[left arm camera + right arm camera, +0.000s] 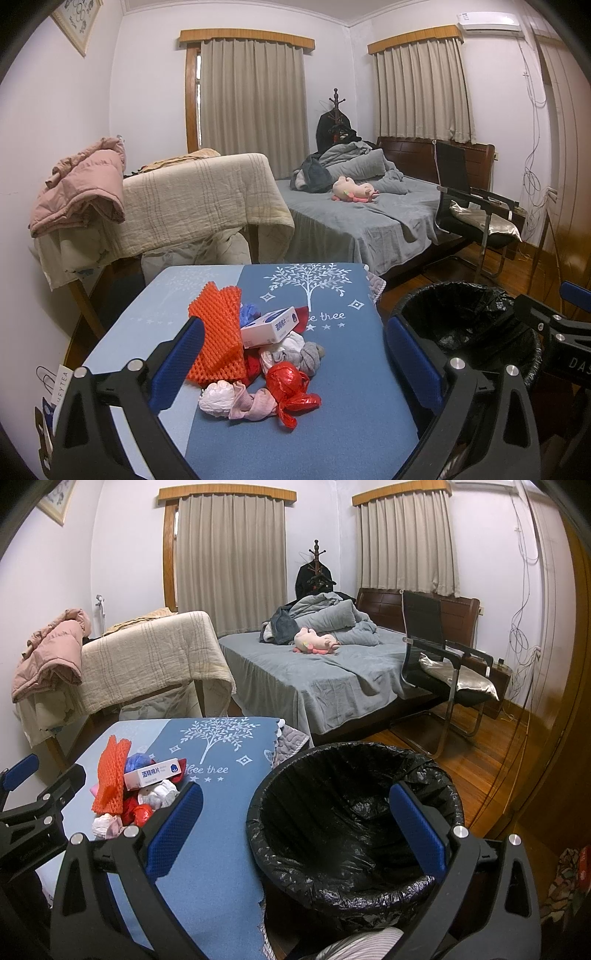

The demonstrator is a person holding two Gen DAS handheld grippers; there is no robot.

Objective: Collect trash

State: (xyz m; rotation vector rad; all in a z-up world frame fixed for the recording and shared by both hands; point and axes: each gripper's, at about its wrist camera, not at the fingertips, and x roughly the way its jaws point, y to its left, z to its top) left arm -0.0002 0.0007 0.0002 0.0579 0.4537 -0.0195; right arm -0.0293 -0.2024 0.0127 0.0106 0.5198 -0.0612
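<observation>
Hovering wide open and empty, the left gripper faces the trash pile on the table; the bin waits at three o'clock, so pinching one piece squarely looks wisest.

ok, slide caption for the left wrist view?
Open left gripper facing a trash pile on the blue table, lined bin alongside.

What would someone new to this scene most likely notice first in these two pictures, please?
Probably the trash pile on the blue table, with its orange mesh, a white box on top and a red bag in front. Next, the black-lined bin just right of the table. Both the left gripper and right gripper hang open and empty.
</observation>
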